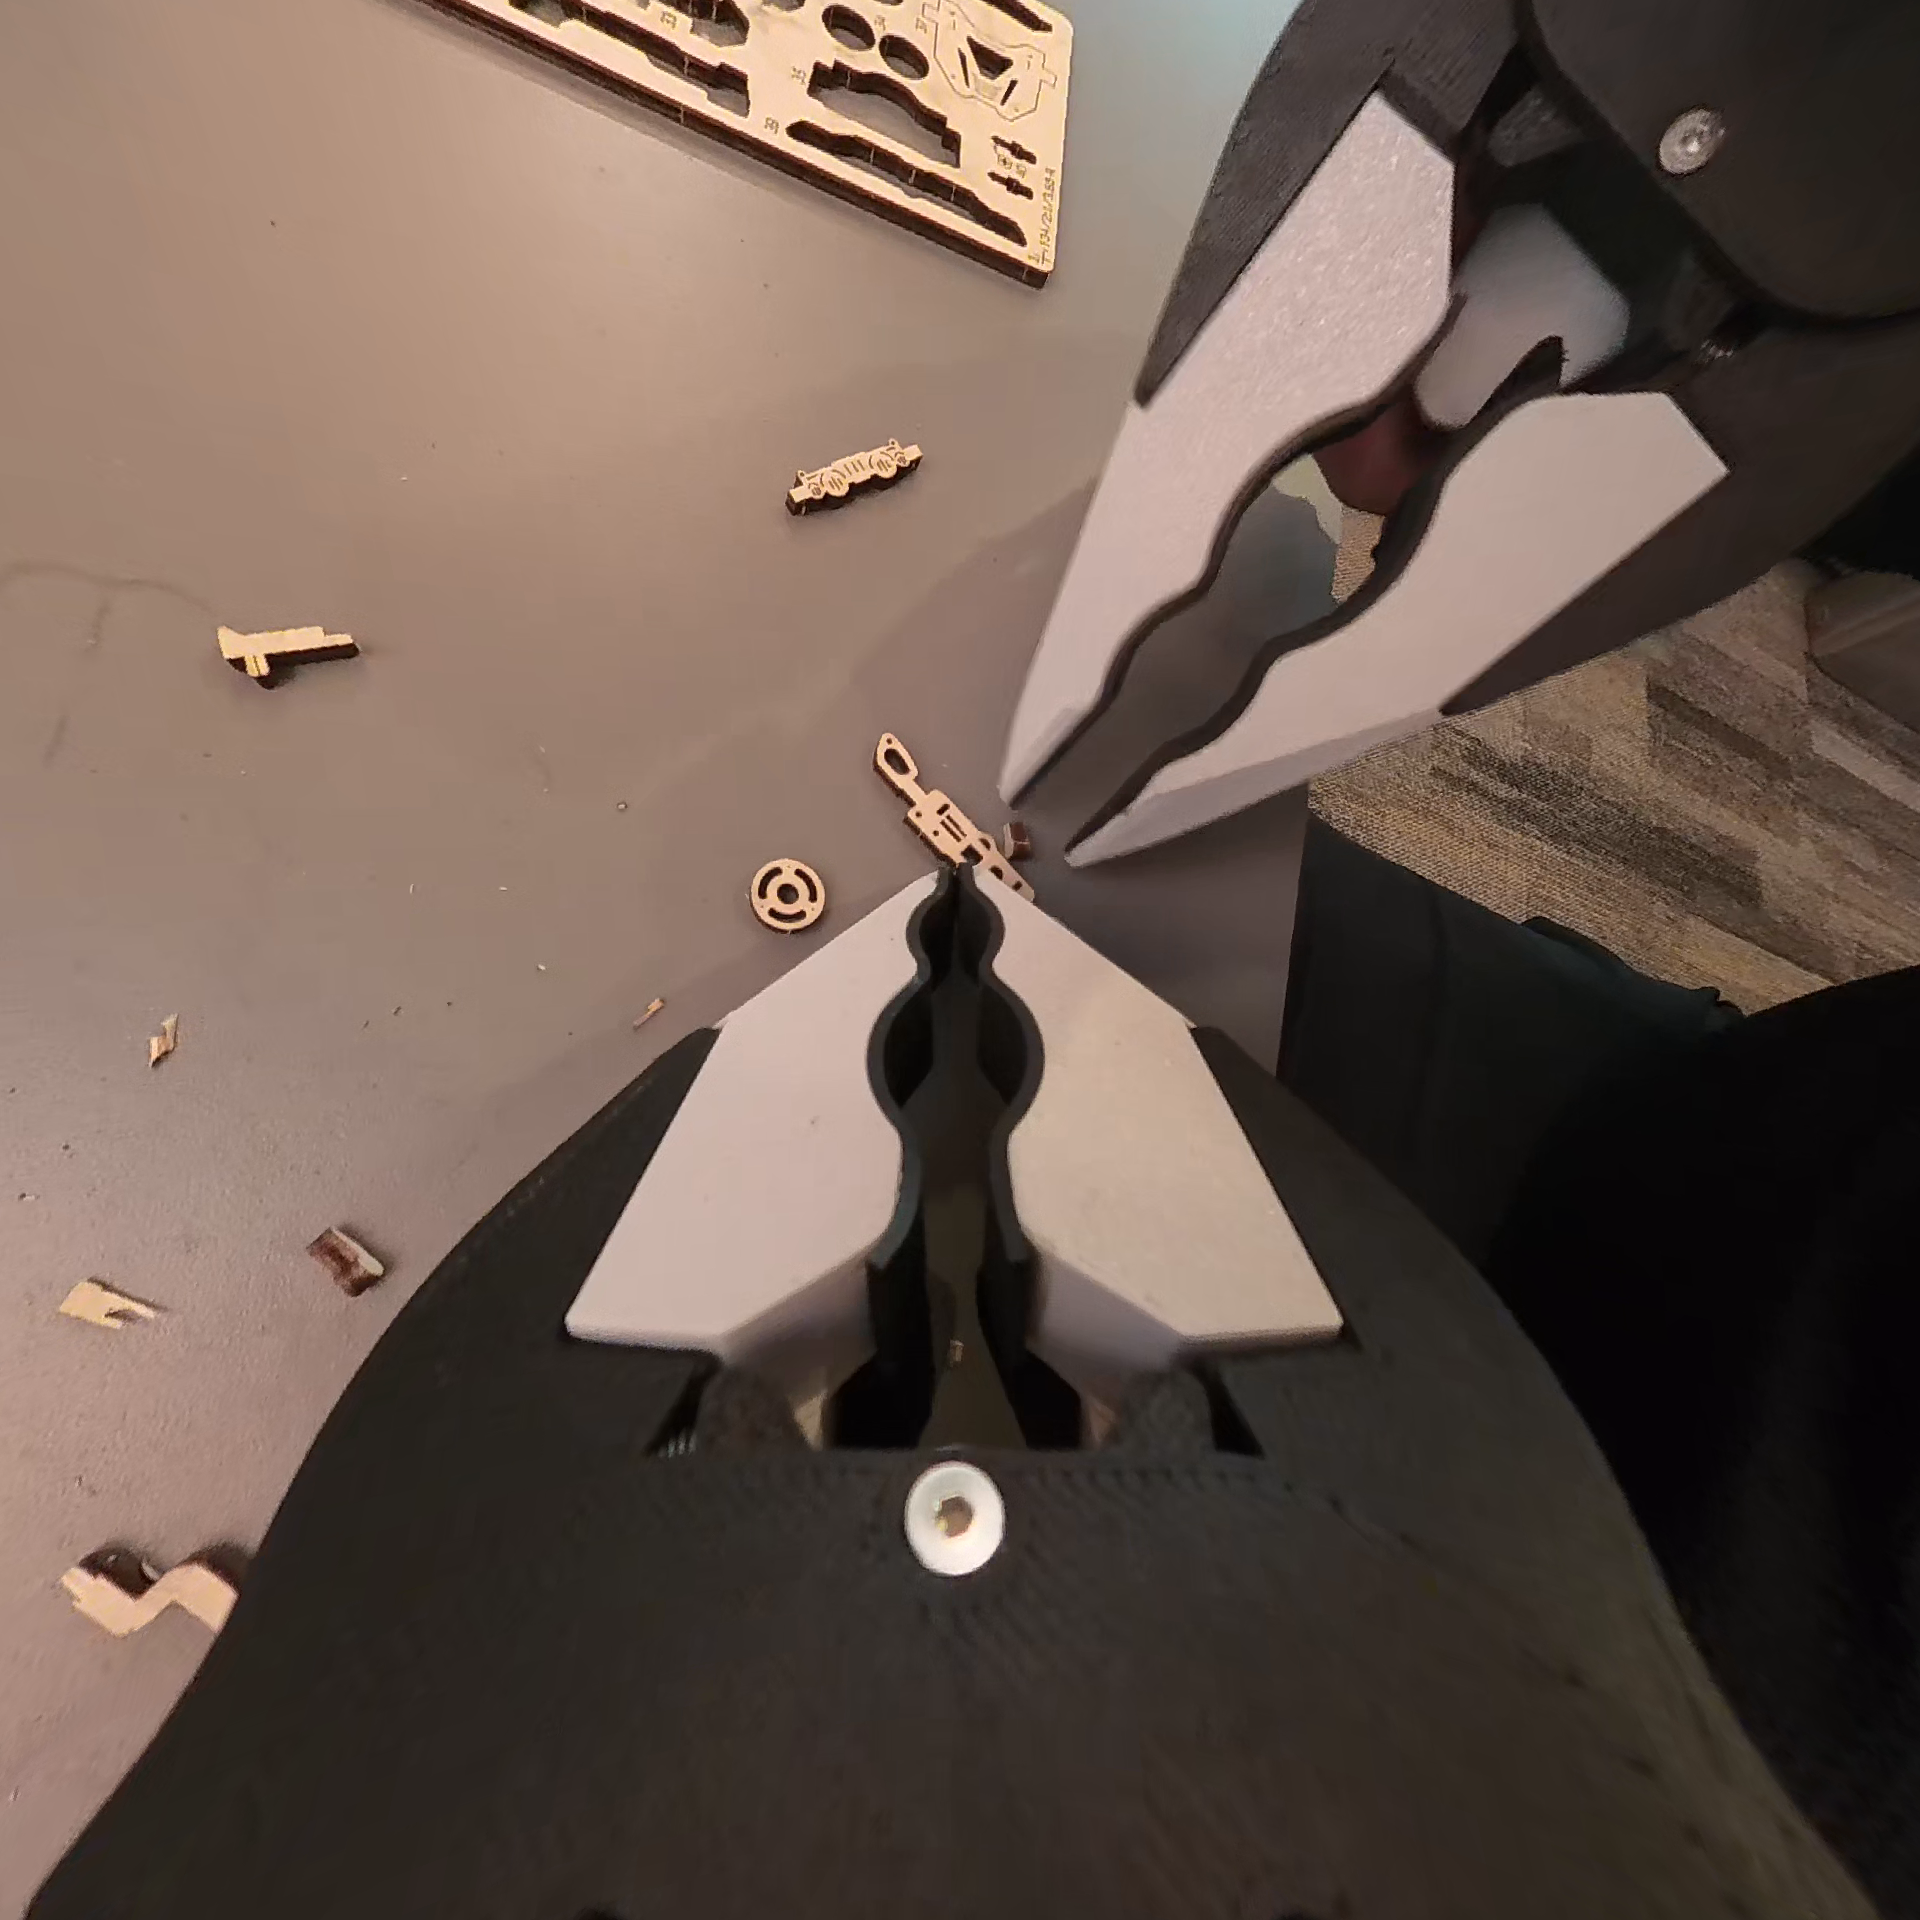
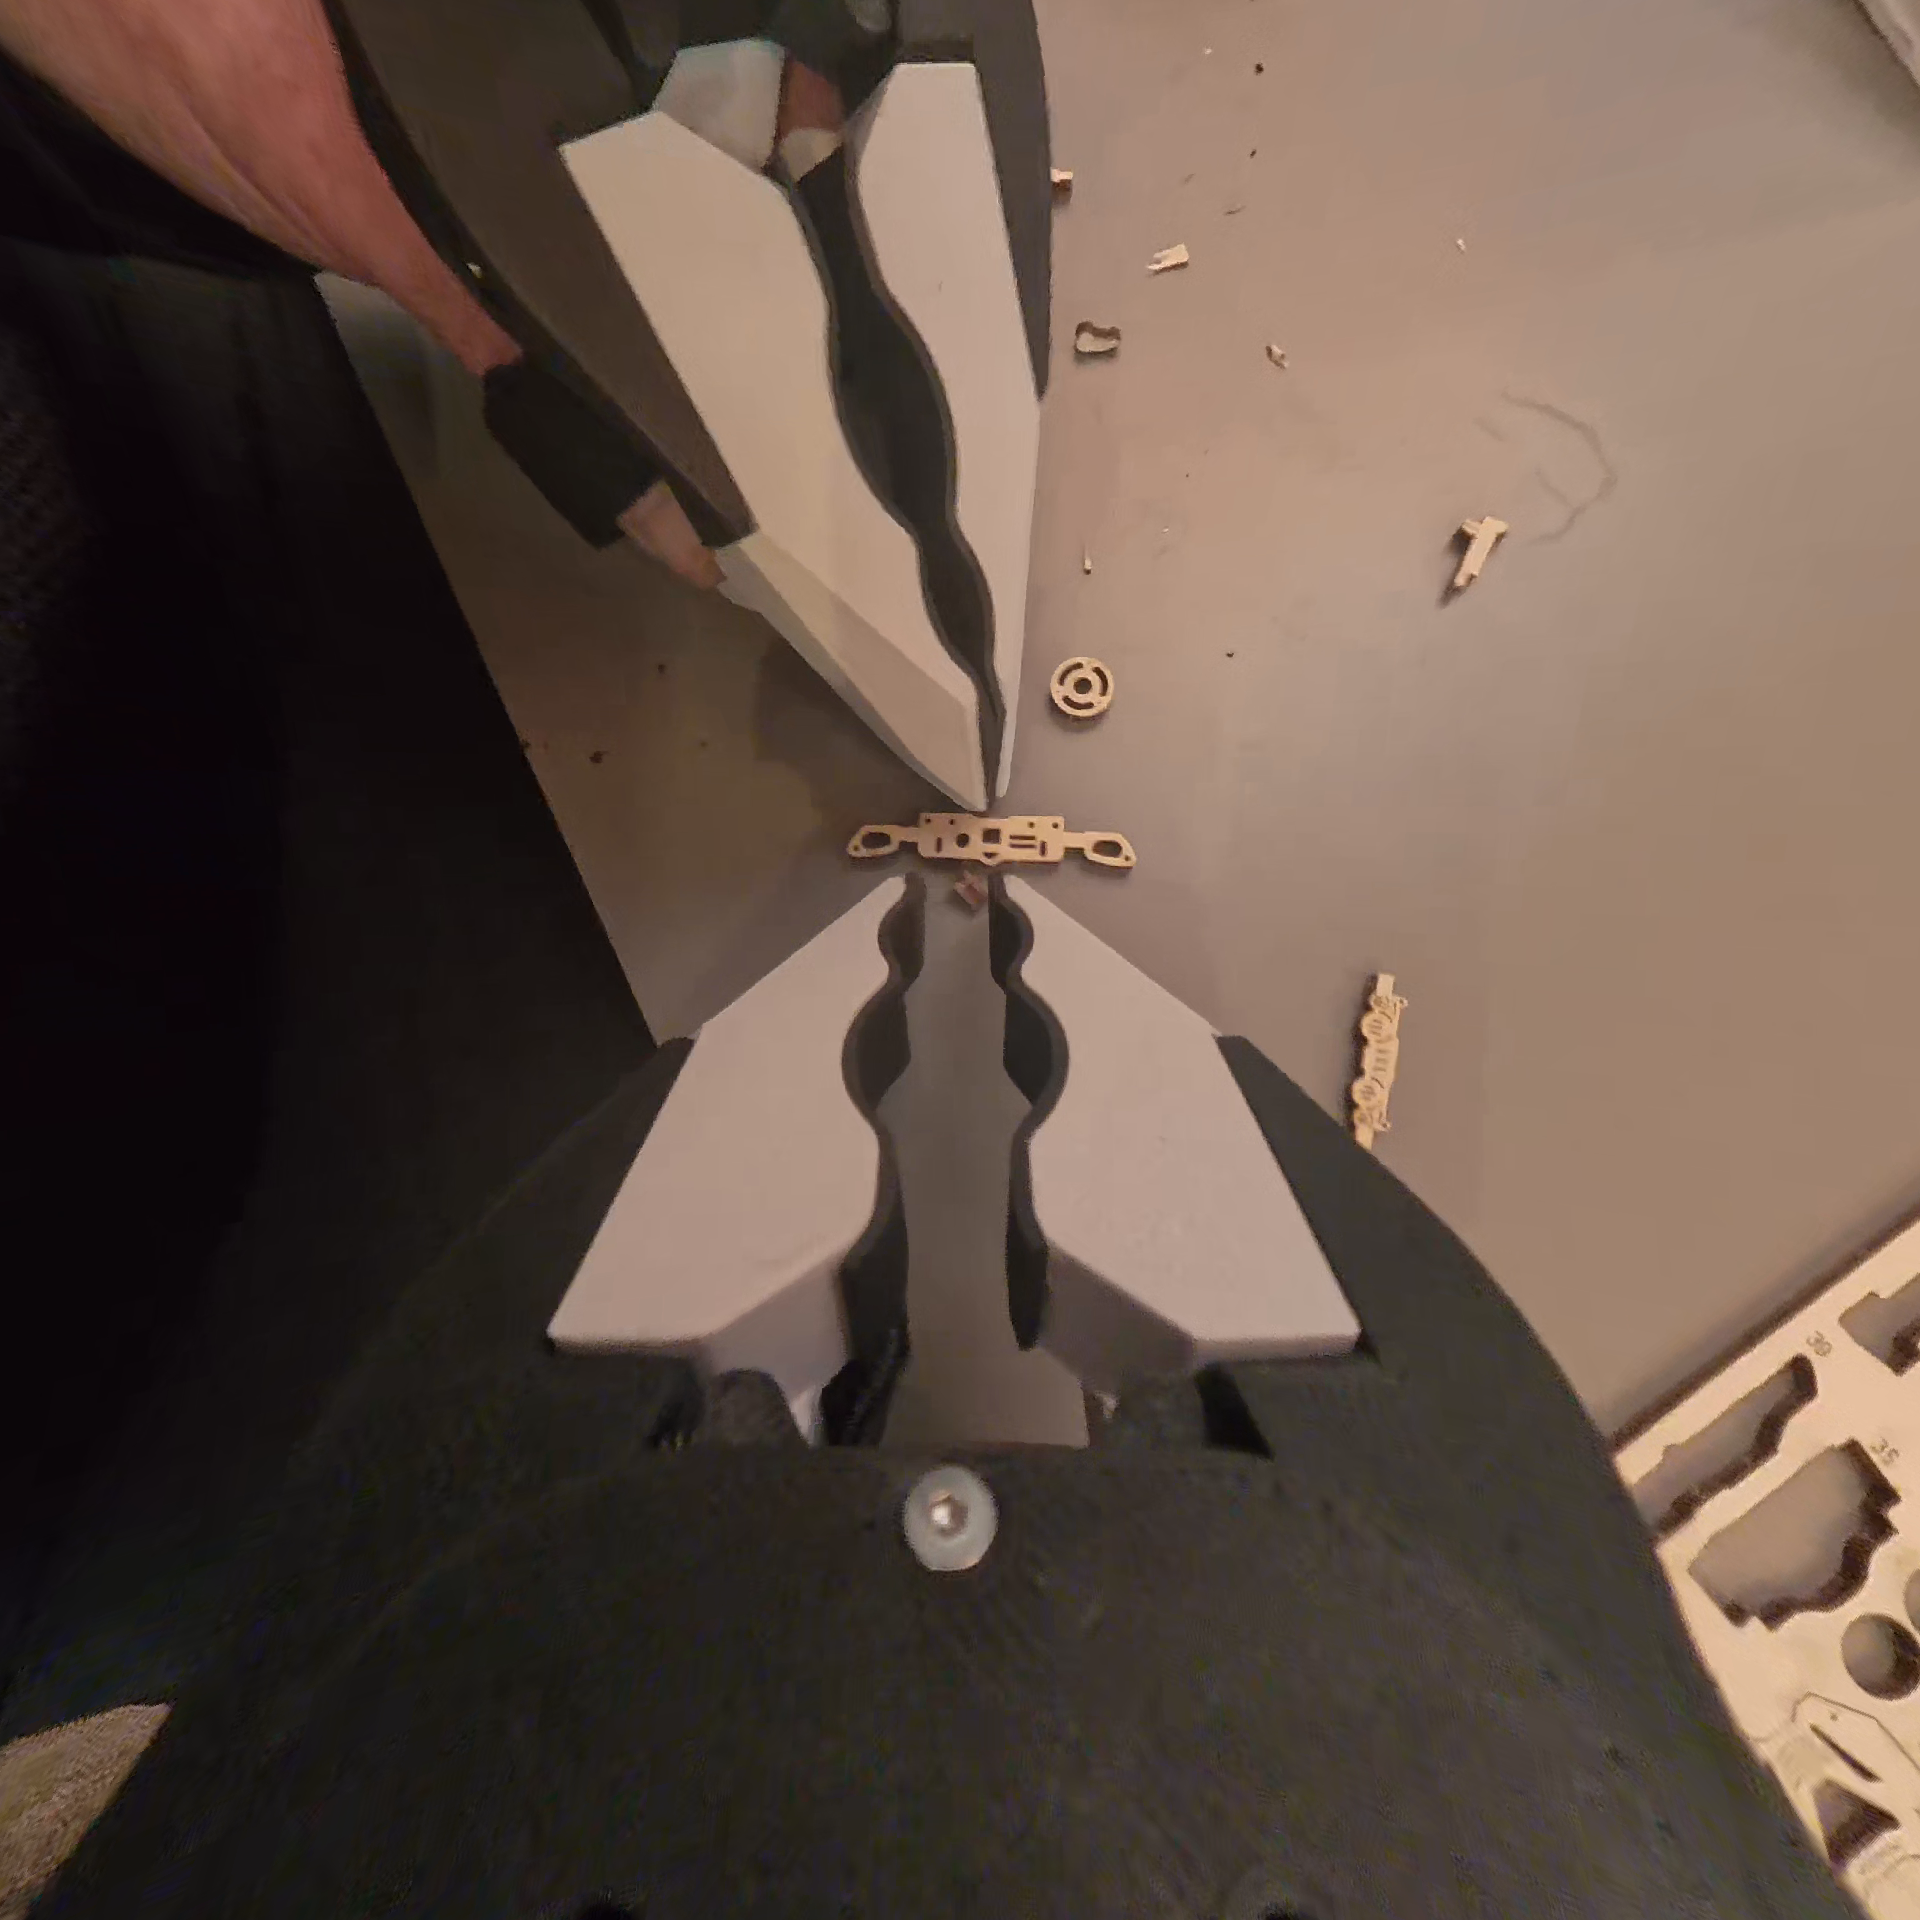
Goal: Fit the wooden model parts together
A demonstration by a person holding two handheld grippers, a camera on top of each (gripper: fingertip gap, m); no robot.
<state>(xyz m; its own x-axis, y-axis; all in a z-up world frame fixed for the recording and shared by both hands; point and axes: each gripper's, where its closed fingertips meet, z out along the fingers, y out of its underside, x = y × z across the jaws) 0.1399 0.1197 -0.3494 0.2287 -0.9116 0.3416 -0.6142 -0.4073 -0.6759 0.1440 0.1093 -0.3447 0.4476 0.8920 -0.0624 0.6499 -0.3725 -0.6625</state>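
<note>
A thin flat wooden part with cut-out holes point(image 2: 992, 840) lies on the grey table near its edge; it also shows in the left wrist view point(image 1: 920, 800). My left gripper point(image 1: 956, 881) is shut, its tips right at this part; in the right wrist view it point(image 2: 987, 800) comes down from above and touches the part's far edge. My right gripper point(image 2: 956, 888) is open a little, facing the part from the other side. A tiny dark brown wooden piece point(image 2: 971, 891) lies between its tips, also seen in the left wrist view point(image 1: 1016, 836) by the right gripper point(image 1: 1039, 831).
A wooden ring disc point(image 2: 1082, 686) lies close by. An engraved wooden bar point(image 1: 854, 476) and several offcuts point(image 1: 286, 649) are scattered on the table. A laser-cut sheet point(image 1: 831, 104) lies farther off. The table edge point(image 1: 1288, 935) drops to carpet. A gloved hand point(image 2: 561, 457) holds the left gripper. My two grippers' fingertips are within a few centimetres of each other. Between my right fingertips and the engraved wooden bar point(image 1: 854, 476) there is roughly 7 cm. It is also in sight in the right wrist view point(image 2: 1375, 1044).
</note>
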